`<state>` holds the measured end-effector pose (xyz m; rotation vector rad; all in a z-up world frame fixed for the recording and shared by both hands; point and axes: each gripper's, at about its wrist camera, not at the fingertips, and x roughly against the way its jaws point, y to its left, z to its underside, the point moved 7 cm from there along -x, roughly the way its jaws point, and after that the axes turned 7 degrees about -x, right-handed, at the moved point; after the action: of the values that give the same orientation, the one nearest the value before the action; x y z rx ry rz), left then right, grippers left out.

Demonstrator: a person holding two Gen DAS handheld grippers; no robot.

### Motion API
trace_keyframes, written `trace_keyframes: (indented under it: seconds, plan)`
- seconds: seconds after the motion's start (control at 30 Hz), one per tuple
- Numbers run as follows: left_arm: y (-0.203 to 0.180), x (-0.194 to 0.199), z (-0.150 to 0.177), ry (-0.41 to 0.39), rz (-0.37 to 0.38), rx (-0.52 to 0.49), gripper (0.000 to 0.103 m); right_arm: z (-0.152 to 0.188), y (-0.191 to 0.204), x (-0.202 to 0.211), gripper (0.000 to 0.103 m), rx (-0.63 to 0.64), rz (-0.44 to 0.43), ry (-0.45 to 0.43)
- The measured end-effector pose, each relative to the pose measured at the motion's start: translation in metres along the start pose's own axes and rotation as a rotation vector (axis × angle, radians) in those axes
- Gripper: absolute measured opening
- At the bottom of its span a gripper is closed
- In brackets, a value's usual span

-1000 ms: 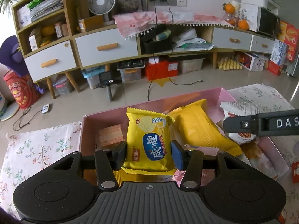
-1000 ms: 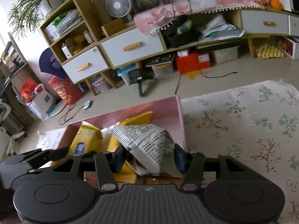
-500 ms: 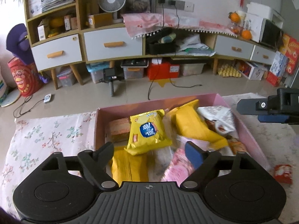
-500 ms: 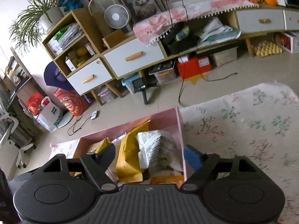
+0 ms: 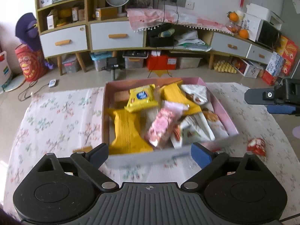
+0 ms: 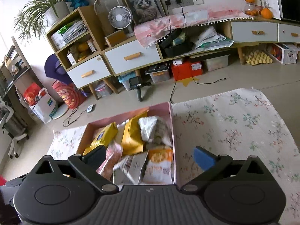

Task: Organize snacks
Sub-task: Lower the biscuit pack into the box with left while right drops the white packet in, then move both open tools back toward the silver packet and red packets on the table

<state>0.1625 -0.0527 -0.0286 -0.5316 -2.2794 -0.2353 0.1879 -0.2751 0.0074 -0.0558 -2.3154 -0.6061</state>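
Observation:
A pink box [image 5: 221,110] full of snack packets sits on the flowered cloth [image 5: 56,116]. In it lie a yellow cracker packet with a blue label [image 5: 141,98], plain yellow packets [image 5: 127,129], a pink packet [image 5: 162,125] and a white newsprint packet [image 5: 195,92]. My left gripper [image 5: 150,152] is open and empty, above the box's near wall. My right gripper [image 6: 149,155] is open and empty, above the box [image 6: 171,123]; it also shows at the right in the left wrist view [image 5: 273,98]. A small red snack [image 5: 256,146] lies on the cloth right of the box.
A small orange item [image 5: 82,148] lies on the cloth by the left finger. Beyond the table are a floor with cables, a low cabinet with drawers [image 5: 116,36], storage boxes [image 5: 162,61] and a fan [image 6: 121,17]. The cloth [image 6: 234,123] stretches right of the box.
Both grippers let go of their packets, the yellow cracker packet and the newsprint packet, which now lie in the box. Both opened wide and drew back and up from the box.

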Motion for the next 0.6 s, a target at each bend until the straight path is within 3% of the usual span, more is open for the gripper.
trace_keyframes:
  seconds: [0.27,0.6]
  plan:
    - [-0.006,0.015,0.035,0.016,0.008,0.022,0.100,0.029,-0.002,0.030,0.083,0.061,0.034,-0.009]
    - [-0.023,0.015,0.064,0.060,0.053,-0.023,0.100,0.053,-0.017,0.045,0.083,0.195,0.084,-0.024]
